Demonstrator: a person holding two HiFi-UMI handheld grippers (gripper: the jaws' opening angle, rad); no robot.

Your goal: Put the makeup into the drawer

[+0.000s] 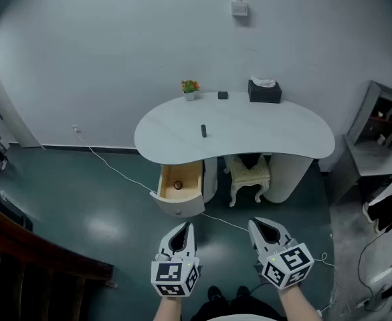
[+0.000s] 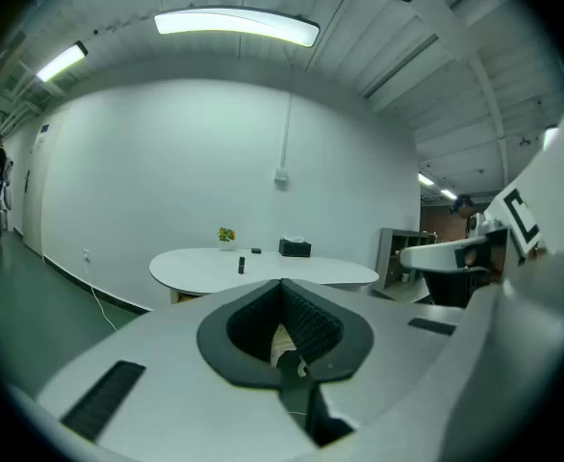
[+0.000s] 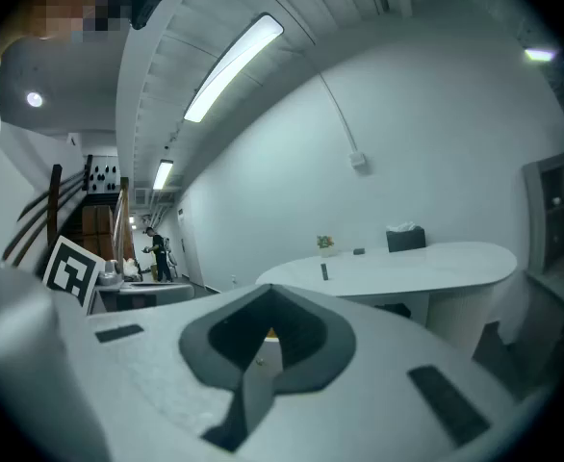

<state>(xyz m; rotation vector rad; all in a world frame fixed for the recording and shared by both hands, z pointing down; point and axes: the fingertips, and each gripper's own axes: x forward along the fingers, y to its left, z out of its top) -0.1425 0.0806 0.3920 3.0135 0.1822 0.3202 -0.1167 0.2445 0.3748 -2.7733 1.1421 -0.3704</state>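
A small dark makeup tube point(image 1: 203, 131) stands upright on the white kidney-shaped desk point(image 1: 289, 139). A flat dark compact point(image 1: 223, 95) lies near the desk's back edge. Under the desk's left end a wooden drawer point(image 1: 166, 180) is pulled open, with a small round item point(image 1: 178, 185) inside. Both grippers hang over the floor well in front of the desk, far from it. My left gripper point(image 1: 185, 227) is shut and empty, and my right gripper point(image 1: 258, 223) is too. The left gripper view shows the tube point(image 2: 242, 265) beyond the closed tips point(image 2: 282, 282). The right gripper view shows the tube point(image 3: 324, 271) past its tips point(image 3: 268, 288).
A black tissue box point(image 1: 264, 91) and a small potted plant point(image 1: 190, 89) sit at the desk's back. A cream stool point(image 1: 248, 174) stands under the desk. A cable point(image 1: 116, 169) crosses the green floor. A grey shelf unit point(image 1: 382, 122) is at right, a dark wooden rail point(image 1: 42, 249) at lower left.
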